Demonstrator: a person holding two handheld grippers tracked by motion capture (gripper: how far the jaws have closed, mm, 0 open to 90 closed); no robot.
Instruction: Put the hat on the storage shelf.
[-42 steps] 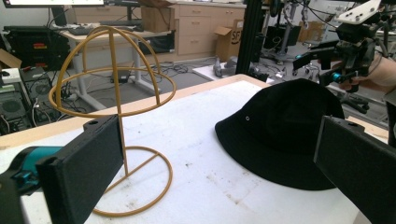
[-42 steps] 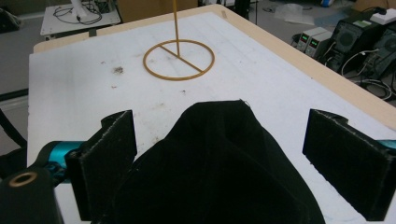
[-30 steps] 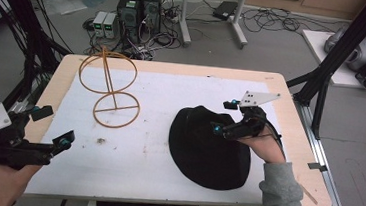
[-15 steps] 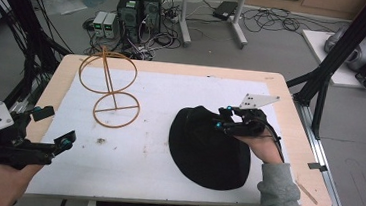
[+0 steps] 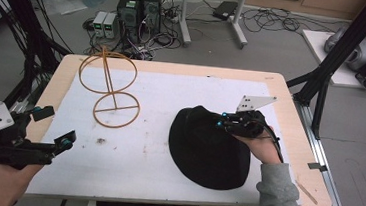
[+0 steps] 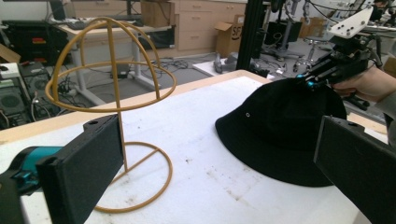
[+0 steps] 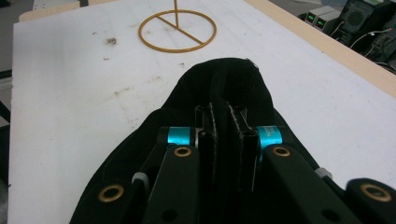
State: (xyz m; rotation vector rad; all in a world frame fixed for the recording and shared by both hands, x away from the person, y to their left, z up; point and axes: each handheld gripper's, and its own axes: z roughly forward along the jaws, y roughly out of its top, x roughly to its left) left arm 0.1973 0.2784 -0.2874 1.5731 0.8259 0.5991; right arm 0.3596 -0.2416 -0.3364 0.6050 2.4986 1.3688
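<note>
A black bucket hat (image 5: 207,150) lies brim-down on the right half of the white table mat (image 5: 171,97). My right gripper (image 5: 222,119) is on the hat's crown from the right. Its jaws have just been closing and now pinch a raised fold of the hat (image 7: 224,84) between the pads of my right gripper (image 7: 223,109). A yellow wire hat stand (image 5: 111,84) rises at the back left. My left gripper (image 5: 56,127) hovers open at the table's left edge, nothing between its jaws. From my left gripper (image 6: 219,163), the stand (image 6: 110,60) is ahead-left and the hat (image 6: 280,126) ahead-right.
Bare mat lies between the stand's base ring (image 7: 180,30) and the hat. Black frame posts (image 5: 341,51) stand at the table's right and left. Computer boxes (image 5: 139,4) and cables sit on the floor behind the far edge.
The right gripper's jaws went from wide apart to closed on the hat's crown, bunching the fabric into a fold. Both hands stayed where they were.
</note>
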